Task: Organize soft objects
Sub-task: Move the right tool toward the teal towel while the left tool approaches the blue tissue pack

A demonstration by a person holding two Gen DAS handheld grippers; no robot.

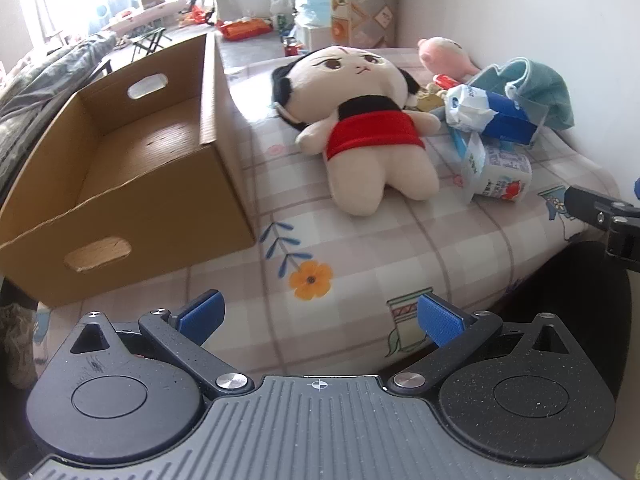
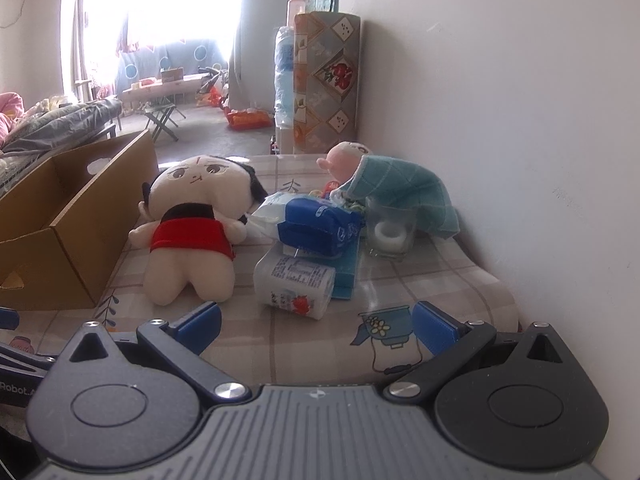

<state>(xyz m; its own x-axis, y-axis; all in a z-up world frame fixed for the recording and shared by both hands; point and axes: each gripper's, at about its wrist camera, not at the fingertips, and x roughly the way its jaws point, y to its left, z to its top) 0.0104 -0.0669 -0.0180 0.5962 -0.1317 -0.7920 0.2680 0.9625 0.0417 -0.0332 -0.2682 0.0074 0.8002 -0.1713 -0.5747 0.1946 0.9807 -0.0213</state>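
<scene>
left wrist view: the left gripper [image 1: 320,316] hangs open and empty over the near edge of the table [image 1: 360,248]. straight ahead lies the plush doll [image 1: 360,128], feet toward it, long axis running away, the cardboard box [image 1: 120,152] just left. the right gripper [image 2: 316,320], also open, faces the tissue packs [image 2: 296,288] instead, so i'd judge the left nearer.

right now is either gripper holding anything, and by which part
Nothing is held. The left gripper and the right gripper both have their jaws spread wide over the checked cloth, short of the plush doll and the cardboard box.
</scene>
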